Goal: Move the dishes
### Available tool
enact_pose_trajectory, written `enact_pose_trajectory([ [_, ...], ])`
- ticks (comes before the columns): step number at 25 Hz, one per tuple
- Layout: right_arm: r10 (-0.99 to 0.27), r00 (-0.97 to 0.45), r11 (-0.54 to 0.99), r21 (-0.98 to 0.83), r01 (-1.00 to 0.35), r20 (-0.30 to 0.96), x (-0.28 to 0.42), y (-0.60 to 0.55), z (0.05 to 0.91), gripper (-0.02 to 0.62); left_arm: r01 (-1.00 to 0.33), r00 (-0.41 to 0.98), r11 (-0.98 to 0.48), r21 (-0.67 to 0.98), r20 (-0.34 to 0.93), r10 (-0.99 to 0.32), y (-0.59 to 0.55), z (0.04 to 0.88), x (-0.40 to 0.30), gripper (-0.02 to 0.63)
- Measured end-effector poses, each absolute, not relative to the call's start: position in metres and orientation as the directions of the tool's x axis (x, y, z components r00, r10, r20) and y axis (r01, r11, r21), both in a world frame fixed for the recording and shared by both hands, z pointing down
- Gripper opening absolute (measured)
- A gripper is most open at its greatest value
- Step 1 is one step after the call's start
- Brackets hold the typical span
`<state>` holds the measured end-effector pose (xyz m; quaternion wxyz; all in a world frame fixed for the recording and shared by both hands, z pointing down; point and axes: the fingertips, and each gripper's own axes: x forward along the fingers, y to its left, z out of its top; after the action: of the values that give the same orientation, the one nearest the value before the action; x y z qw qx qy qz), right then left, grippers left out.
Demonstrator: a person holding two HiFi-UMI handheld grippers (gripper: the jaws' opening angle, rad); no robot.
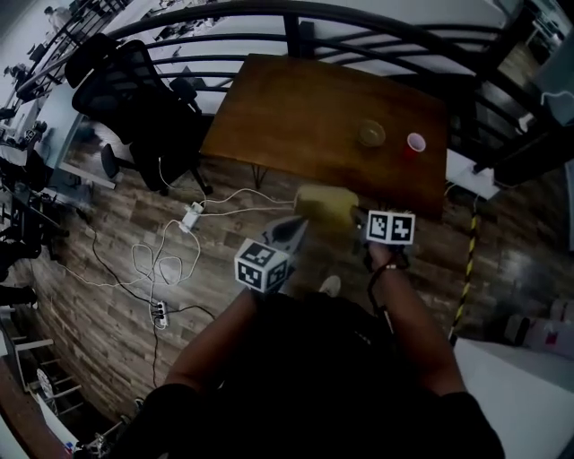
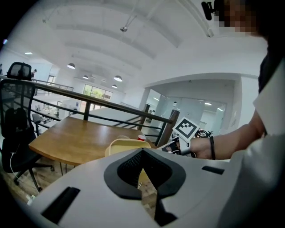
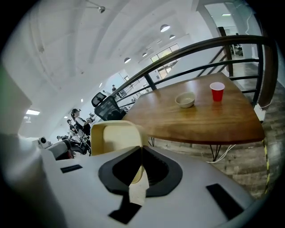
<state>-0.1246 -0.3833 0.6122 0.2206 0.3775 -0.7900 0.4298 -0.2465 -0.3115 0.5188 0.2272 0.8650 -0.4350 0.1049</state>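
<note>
A pale yellow square dish (image 1: pixel 327 204) hangs in the air in front of the table's near edge, held between both grippers. My left gripper (image 1: pixel 300 220) is shut on its left rim, where the left gripper view shows the dish (image 2: pixel 126 145) wedged between the jaws. My right gripper (image 1: pixel 359 218) is shut on its right rim, and the dish (image 3: pixel 116 137) rises from the jaws in the right gripper view. A small tan bowl (image 1: pixel 371 134) and a red cup (image 1: pixel 415 142) stand on the brown wooden table (image 1: pixel 296 108).
A black office chair (image 1: pixel 134 90) stands left of the table. White cables and a power strip (image 1: pixel 191 216) lie on the wooden floor. A dark metal railing (image 1: pixel 377 27) runs behind the table. People sit at desks (image 3: pixel 78 120) in the distance.
</note>
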Motion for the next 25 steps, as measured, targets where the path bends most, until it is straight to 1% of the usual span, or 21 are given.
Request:
enact_pose_trajectory([
  [5, -0.391, -0.630, 0.347, -0.527, -0.776, 0.671, -0.122, -0.416, 0.615, 0.025, -0.820, 0.571, -0.487, 0.300, 0.388, -0.723, -0.346, 0.520, -0.250, -0.005],
  [12, -0.386, -0.622, 0.335, -0.525, -0.782, 0.681, -0.141, -0.447, 0.622, 0.025, -0.810, 0.586, -0.501, 0.303, 0.387, -0.712, -0.387, 0.523, -0.267, -0.005],
  [19, -0.426, -0.569, 0.290, -0.490, -0.822, 0.703, -0.157, -0.501, 0.619, 0.025, -0.779, 0.626, -0.534, 0.329, 0.385, -0.678, -0.446, 0.521, -0.301, -0.005],
  [25, -0.455, -0.530, 0.248, -0.470, -0.847, 0.715, -0.184, -0.542, 0.615, 0.025, -0.743, 0.669, -0.580, 0.334, 0.353, -0.654, -0.498, 0.512, -0.338, -0.005],
])
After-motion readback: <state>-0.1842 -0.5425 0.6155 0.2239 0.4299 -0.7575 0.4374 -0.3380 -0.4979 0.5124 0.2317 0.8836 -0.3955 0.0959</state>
